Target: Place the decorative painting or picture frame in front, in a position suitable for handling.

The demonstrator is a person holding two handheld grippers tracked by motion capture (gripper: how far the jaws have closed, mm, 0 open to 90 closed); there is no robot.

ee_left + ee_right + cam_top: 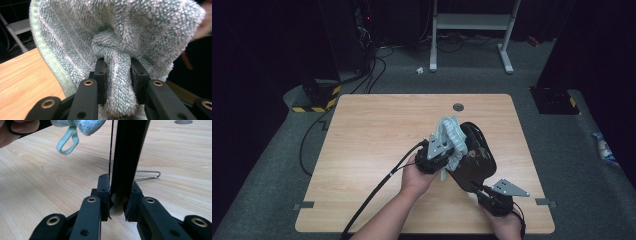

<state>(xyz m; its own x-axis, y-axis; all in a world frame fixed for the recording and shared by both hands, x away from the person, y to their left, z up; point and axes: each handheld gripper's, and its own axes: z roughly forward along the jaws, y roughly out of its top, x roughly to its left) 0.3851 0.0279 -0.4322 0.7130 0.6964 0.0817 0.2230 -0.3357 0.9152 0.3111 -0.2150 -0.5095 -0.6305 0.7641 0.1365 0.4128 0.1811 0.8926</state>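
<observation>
Nearest the table's front edge, at about five o'clock on the wooden table (362,135), the right gripper (482,192) sits in the person's right hand with its grey three-cornered plate on top; its jaws are clamped on the handle of a black frying pan (474,155), which is tipped up on edge. At six o'clock the left hand (417,177) carries the left gripper (443,150), closed tight on a fold of a pale blue-green fluffy towel (451,132) that rests against the pan's face near the table's centre. From the left gripper view the towel's (125,32) looped pile and stitched hem are plain, with a twisted bunch of cloth squeezed between the two black pads of that gripper (118,75), and a strip of bare table at nine o'clock. From the right gripper view the pan's dark handle (127,155) rises straight up between the closed pads of that gripper (119,195), a pale hang loop (68,141) dangles from the towel's corner at eleven o'clock, and a thin wire clip (147,175) lies flat on the wood at three o'clock. Farther off, at twelve o'clock, a round cable hole (458,106) is cut in the tabletop. Beyond it a white stand (472,30) rests on grey carpet, and at ten o'clock a base with yellow-and-black hazard stripes (317,100) sits among cables. No brand or writing can be read anywhere.
</observation>
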